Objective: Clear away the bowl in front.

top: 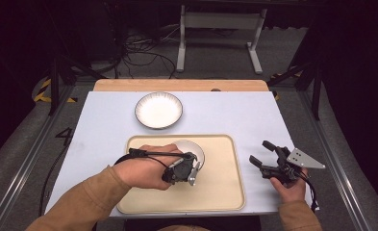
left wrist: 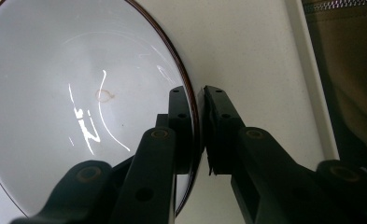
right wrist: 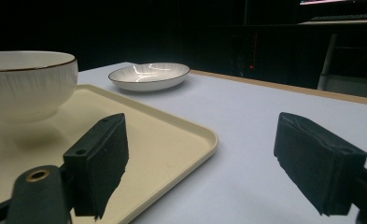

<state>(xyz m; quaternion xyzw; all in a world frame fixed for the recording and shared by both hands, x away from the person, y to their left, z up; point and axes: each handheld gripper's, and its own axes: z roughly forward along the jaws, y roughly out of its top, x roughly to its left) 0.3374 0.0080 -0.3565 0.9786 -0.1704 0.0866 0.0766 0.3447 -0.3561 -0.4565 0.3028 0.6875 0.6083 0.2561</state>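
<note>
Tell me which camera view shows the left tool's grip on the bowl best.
The left gripper view: the left tool has one jaw inside and one outside the rim of the bowl, closed on it. In the high view the hand hides most of that grip. The right gripper view shows the bowl's side on the tray.
</note>
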